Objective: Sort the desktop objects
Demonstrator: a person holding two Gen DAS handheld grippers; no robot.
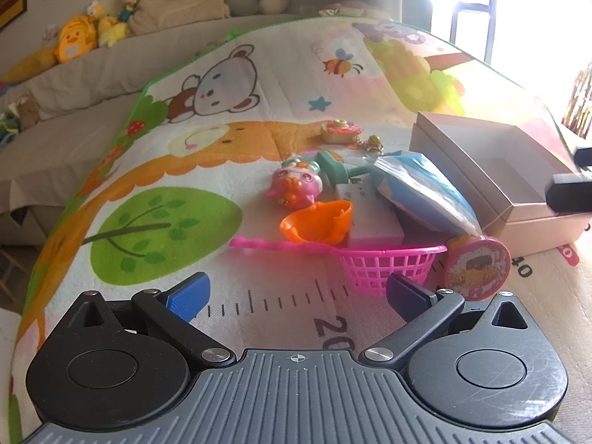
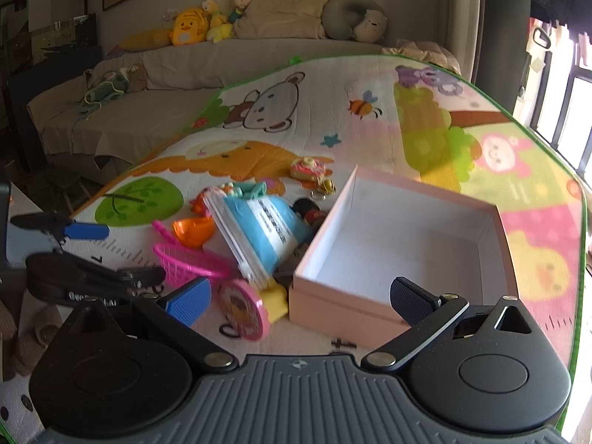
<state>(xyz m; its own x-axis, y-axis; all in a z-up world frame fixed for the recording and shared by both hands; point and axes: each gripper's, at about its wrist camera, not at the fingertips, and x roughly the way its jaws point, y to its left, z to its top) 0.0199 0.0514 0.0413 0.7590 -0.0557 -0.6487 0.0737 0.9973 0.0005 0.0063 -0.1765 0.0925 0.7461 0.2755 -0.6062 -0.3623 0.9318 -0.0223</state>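
left claw [image 1: 296,296] wide and empty near pink basket [image 1: 388,264], right claw [image 2: 299,301] wide and empty over pink box [image 2: 370,307] corner, toy pile beside box

"20" and "40" on the play mat's [image 1: 259,170] printed ruler

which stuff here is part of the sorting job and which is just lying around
For the job: pink box, pink basket, orange scoop, blue packet, round pink tin, pink owl toy, donut charm, left tool, right tool.

Just lying about: plush toys, grey neck pillow, sofa, cartoon mat.
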